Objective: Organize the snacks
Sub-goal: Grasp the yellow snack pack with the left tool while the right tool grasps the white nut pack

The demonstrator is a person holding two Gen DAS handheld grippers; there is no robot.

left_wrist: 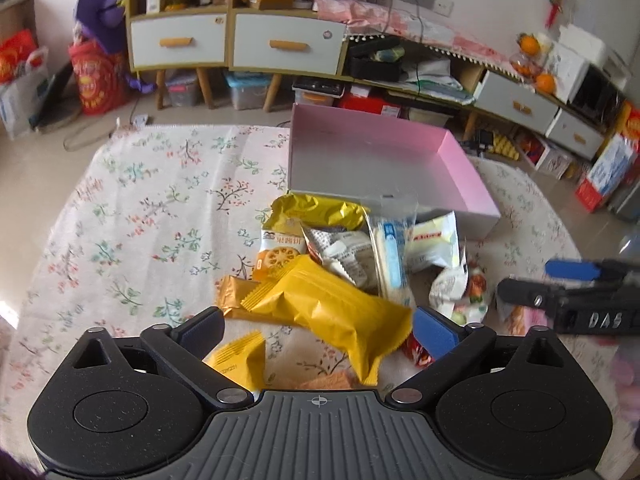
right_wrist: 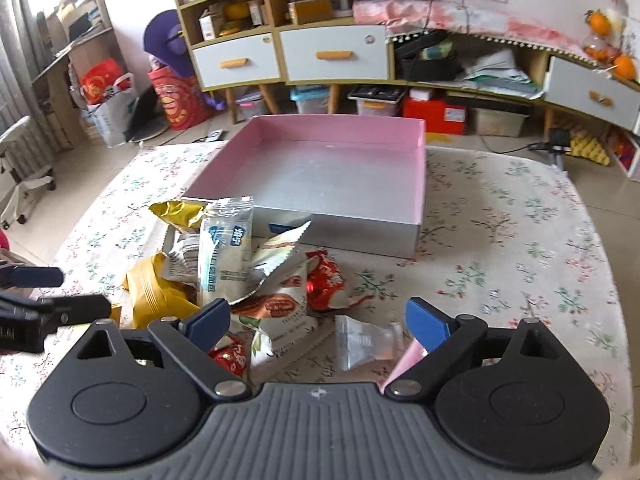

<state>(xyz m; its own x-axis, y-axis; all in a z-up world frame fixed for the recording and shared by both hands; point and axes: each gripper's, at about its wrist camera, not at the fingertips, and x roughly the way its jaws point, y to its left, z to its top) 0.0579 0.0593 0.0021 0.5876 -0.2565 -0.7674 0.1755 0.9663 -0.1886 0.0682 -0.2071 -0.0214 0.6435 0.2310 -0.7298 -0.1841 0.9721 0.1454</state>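
Note:
A heap of snack packets lies on the floral tablecloth (left_wrist: 152, 208) in front of an empty pink box (left_wrist: 468, 172), whose pink wall (right_wrist: 421, 176) also faces the right wrist view. My left gripper (left_wrist: 320, 330) is open over the near side of the heap, and a large yellow packet (left_wrist: 332, 312) lies between its fingers, untouched by the pads. My right gripper (right_wrist: 320, 324) is open too, with a white-and-red nut packet (right_wrist: 280, 312) and a small clear packet (right_wrist: 366, 342) between its fingers. A tall white-and-blue packet (right_wrist: 224, 252) leans at the top of the heap.
The other gripper shows at each view's edge: the right gripper (left_wrist: 532, 280) and the left gripper (right_wrist: 68, 292). Behind the table stand shelves with white drawers (right_wrist: 332, 58), floor boxes, bags and a red gift bag (right_wrist: 178, 100). A pink slip (right_wrist: 404, 364) lies under my right finger.

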